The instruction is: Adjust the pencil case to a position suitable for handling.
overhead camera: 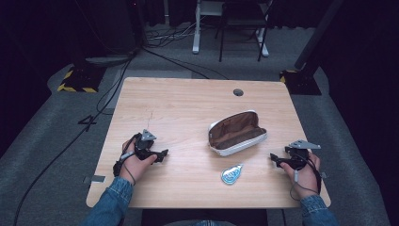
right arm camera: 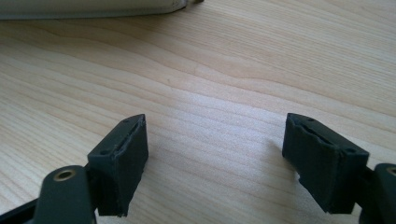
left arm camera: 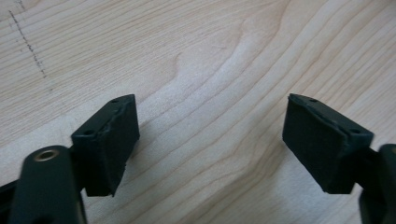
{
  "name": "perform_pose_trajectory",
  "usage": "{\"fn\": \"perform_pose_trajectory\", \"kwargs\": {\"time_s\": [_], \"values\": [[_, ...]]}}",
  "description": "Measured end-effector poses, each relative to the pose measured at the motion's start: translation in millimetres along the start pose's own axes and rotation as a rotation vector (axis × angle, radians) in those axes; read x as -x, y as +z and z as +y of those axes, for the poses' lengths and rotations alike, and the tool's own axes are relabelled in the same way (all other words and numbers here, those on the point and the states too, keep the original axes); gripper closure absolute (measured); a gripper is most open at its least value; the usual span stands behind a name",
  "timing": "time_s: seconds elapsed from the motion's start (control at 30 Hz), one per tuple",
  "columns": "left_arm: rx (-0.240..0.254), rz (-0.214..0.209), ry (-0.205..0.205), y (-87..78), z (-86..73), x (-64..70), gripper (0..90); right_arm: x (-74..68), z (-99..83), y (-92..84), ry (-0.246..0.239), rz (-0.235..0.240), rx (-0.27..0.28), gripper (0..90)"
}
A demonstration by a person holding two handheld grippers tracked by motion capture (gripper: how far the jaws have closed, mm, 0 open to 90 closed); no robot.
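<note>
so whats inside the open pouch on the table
The pouch lies unzipped, showing a brown lining with nothing visible in it from the high view. Its near wall hides the bottom along that side, so a small item there cannot be ruled out.

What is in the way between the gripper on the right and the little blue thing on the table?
Nothing visible. The right gripper rests open on the table, and only bare wood lies between it and the small blue object. The open pouch sits farther back, off that path. The left gripper is open too, off to the other side.
</note>
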State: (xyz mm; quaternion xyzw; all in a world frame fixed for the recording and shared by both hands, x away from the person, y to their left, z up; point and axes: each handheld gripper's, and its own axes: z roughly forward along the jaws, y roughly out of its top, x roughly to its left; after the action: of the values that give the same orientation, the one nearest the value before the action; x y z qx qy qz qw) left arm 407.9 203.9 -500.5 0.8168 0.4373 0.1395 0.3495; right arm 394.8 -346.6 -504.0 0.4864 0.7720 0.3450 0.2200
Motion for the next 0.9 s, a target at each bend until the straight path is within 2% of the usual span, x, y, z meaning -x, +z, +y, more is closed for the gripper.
{"fn": "perform_pose_trajectory", "kwargs": {"time_s": [0.2, 0.3, 0.4, 0.53, 0.67, 0.7, 0.9], "values": [[0.036, -0.003, 0.002, -4.4, 9.1, 4.8, 20.5, 0.0, -0.1, -0.1, 0.0, 0.0, 0.0, 23.0], [0.037, -0.005, 0.025, -8.0, 14.8, 7.7, 20.8, -0.1, -0.1, -0.1, 0.0, 0.0, 0.0, 23.0], [0.057, -0.015, 0.04, -10.6, 21.6, 13.3, 21.1, -0.1, -0.1, -0.1, 0.0, 0.0, 0.0, 23.1], [0.089, -0.045, 0.051, -13.6, 34.3, 25.1, 21.2, -0.1, -0.4, -0.4, -0.001, 0.0, 0.0, 23.3], [0.114, -0.071, 0.072, -14.2, 45.0, 35.9, 21.4, -0.1, -0.8, -0.8, -0.003, 0.002, 0.002, 23.6], [0.114, -0.077, 0.089, -14.5, 47.8, 37.8, 21.4, -0.2, -0.9, -0.8, -0.003, 0.002, 0.002, 23.6], [0.14, -0.118, 0.088, -11.9, 59.3, 49.9, 21.4, -0.5, -1.3, -1.5, -0.001, 0.003, 0.001, 23.7]]}}
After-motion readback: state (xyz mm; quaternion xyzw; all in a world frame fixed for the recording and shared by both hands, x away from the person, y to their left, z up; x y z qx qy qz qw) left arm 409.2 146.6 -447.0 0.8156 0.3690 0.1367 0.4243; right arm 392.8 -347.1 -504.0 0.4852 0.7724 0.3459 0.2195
